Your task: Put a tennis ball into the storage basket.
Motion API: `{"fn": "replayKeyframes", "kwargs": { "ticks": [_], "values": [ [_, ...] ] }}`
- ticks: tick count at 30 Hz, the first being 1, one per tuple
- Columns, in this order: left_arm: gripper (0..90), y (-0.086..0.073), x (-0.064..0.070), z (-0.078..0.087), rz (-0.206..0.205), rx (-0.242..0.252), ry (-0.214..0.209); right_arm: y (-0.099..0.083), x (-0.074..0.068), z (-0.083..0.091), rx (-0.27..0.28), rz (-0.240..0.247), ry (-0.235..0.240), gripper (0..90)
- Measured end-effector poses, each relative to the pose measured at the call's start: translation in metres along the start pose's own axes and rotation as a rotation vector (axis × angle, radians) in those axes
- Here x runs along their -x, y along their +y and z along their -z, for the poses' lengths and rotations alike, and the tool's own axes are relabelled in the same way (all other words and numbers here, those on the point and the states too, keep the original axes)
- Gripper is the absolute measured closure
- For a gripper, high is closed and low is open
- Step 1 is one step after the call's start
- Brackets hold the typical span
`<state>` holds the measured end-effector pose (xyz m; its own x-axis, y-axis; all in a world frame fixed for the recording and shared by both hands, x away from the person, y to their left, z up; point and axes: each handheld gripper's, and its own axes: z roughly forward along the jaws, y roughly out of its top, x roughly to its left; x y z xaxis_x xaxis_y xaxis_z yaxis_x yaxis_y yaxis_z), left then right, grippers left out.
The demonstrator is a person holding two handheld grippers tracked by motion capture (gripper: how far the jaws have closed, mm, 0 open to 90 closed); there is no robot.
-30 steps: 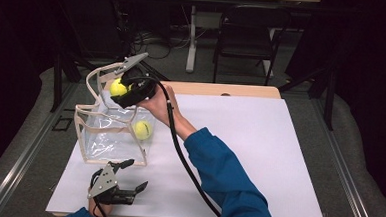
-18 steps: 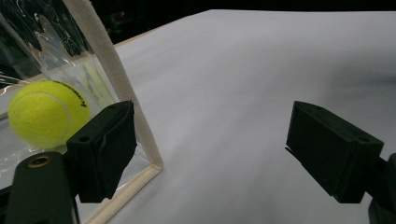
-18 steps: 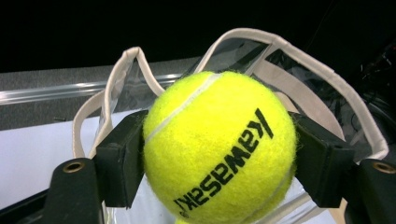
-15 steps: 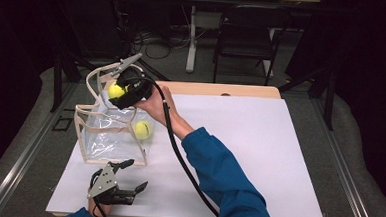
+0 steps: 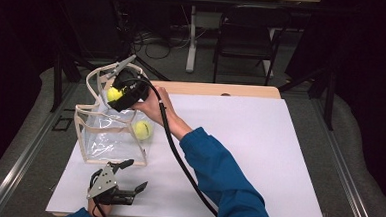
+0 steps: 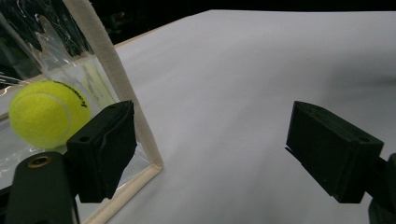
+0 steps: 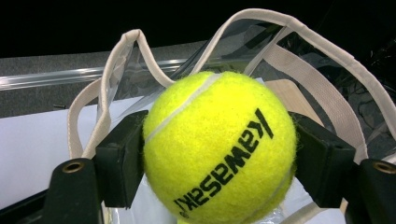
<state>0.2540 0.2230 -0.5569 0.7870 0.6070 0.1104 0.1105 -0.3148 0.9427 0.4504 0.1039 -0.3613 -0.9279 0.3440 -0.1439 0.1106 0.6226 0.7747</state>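
Observation:
A clear plastic bag (image 5: 110, 134) with cream trim and handles stands on the left of the white table (image 5: 259, 142). A yellow tennis ball (image 5: 142, 130) lies inside it, seen through the bag wall (image 6: 44, 112) in the left gripper view. My right gripper (image 5: 117, 95) hovers over the bag's open top, shut on a second yellow tennis ball (image 7: 219, 147) (image 5: 113, 94). The bag's handles (image 7: 116, 88) loop just beyond that ball. My left gripper (image 5: 130, 174) rests open near the table's front edge, just in front of the bag, with nothing between its jaws (image 6: 210, 149).
A black cable (image 5: 178, 158) trails from the right gripper along the blue sleeve (image 5: 227, 185). Behind the table stand a chair (image 5: 244, 41) and a desk leg (image 5: 191, 38) on the dark floor. White tabletop stretches to the right of the bag.
The right gripper with its ball has stayed over the bag's mouth, shifting only slightly. The left gripper has not moved.

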Motion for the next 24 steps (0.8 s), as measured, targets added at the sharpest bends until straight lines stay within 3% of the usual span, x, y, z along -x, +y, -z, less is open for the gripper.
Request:
{"fn": "replayKeyframes", "kwargs": {
  "ticks": [4,5,7,12,24],
  "values": [
    [16.0,0.000,0.000,0.000,0.000,-0.001,0.002,0.000,0.001,-0.003,-0.022,-0.007,0.005,25.2],
    [16.0,0.000,0.000,0.000,-0.001,0.000,-0.001,-0.001,0.001,-0.003,-0.027,-0.005,0.000,22.8],
    [16.0,0.000,0.000,0.000,0.000,0.000,0.000,-0.001,0.001,-0.002,-0.023,-0.022,-0.003,9.7],
    [16.0,0.000,0.000,0.000,-0.003,-0.004,0.001,-0.005,0.005,0.008,-0.007,-0.040,0.007,0.0],
    [16.0,0.001,0.002,-0.004,-0.006,-0.013,-0.001,-0.025,0.017,0.040,0.022,-0.069,0.016,0.0]
  ]
}}
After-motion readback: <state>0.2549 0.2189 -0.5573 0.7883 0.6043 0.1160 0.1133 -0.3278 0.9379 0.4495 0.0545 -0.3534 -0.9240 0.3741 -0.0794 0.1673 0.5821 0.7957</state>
